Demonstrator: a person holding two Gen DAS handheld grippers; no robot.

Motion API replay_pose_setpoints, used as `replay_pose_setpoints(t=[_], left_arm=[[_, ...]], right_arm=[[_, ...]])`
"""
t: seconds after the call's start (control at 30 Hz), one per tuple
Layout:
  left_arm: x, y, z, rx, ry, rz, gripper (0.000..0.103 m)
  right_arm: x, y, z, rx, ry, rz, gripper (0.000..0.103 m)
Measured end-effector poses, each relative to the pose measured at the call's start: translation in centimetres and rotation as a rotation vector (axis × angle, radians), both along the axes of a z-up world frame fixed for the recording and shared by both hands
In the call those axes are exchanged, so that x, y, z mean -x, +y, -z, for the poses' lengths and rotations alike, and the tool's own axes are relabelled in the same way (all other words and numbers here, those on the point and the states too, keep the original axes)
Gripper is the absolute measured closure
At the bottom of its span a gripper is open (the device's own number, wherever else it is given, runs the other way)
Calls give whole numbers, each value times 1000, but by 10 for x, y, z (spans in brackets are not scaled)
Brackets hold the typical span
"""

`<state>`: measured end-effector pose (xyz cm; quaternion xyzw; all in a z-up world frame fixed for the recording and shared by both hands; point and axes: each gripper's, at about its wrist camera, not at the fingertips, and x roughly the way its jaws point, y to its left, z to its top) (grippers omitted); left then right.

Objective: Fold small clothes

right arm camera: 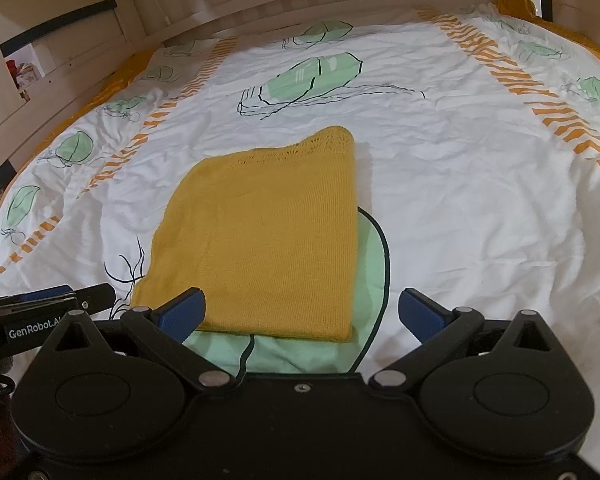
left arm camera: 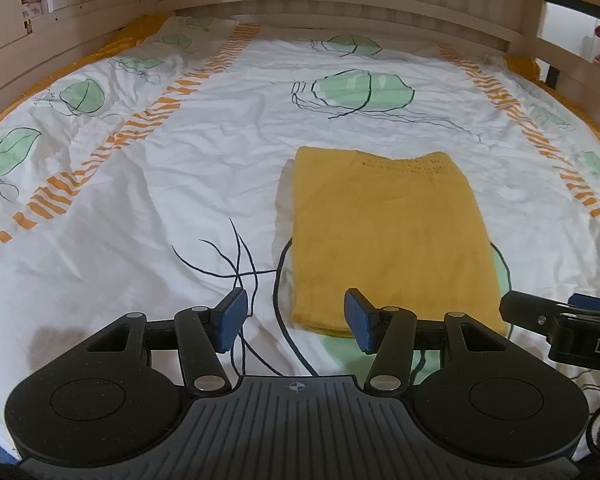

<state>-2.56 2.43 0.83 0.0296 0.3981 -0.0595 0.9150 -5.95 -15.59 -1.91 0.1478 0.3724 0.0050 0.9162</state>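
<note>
The yellow knitted garment lies flat on the white bedcover printed with green leaves and orange stripes, already folded into a neat rectangle whose long axis runs away from both cameras toward the wooden headboard. Its near short edge sits just ahead of the tool tips, and its far end carries a band of open, lacy knit. From the left gripper the garment lies ahead and to the right: only the right-hand blue pad overlaps its near corner in the picture, while the other pad is over bare cover. From the right gripper it lies ahead and slightly left, with the near edge falling between the two pads, so I judge the right hand the better placed to take that edge. Both pairs of tongs stand spread, with nothing between the pads, and neither clearly touches the cloth. Each gripper shows at the edge of the other's view, so the two hands are close side by side. Whether the rectangle is a finished fold or wants one more fold end to end is hard to say. How many layers it holds cannot be made out, nor what kind of garment it is, and the grippers' own bodies hide the cover nearest the person.
</note>
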Motion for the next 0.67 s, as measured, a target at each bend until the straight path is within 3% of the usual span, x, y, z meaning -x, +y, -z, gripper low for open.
replay_pose_setpoints(t=[0.67], left_arm=[[-2, 0, 4, 4, 7, -4, 51]], right_arm=[[-4, 2, 4, -20, 18, -3, 1]])
